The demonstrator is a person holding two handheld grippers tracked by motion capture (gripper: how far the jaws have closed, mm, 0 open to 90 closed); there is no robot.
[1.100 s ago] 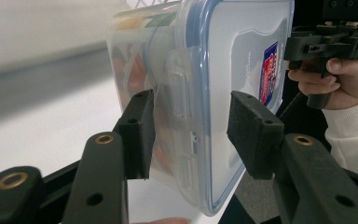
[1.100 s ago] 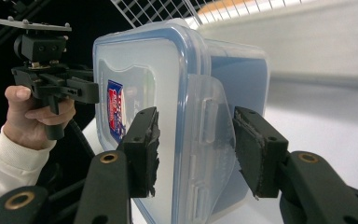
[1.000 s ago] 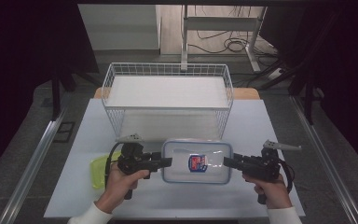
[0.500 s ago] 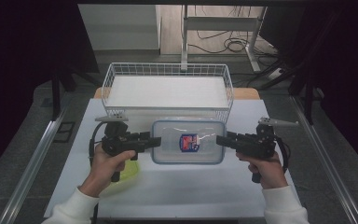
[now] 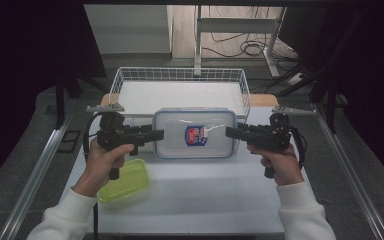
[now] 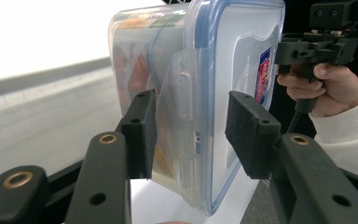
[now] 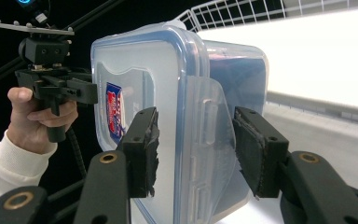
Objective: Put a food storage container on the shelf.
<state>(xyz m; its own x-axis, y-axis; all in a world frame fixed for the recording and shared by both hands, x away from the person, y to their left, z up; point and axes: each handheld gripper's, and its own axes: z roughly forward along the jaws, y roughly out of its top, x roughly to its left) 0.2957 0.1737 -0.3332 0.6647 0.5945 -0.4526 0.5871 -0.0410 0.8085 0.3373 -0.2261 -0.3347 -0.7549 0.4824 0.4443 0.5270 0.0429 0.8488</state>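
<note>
At frame centre, before the wire basket [image 5: 180, 76], the lidded clear food container [image 5: 195, 134] is straddled at its end latches by the left gripper [image 5: 156, 134] and right gripper [image 5: 230, 132], jaws seemingly parted, so both should be closed evenly before lifting.

Beyond my jaws the white worktop [image 5: 205, 200] stretched under bright light, with grey floor [image 5: 30, 170] to either side. Farther ahead stood a metal frame [image 5: 240, 25], cables [image 5: 247, 49] on wood flooring, and dark curtains [image 5: 30, 50].
</note>
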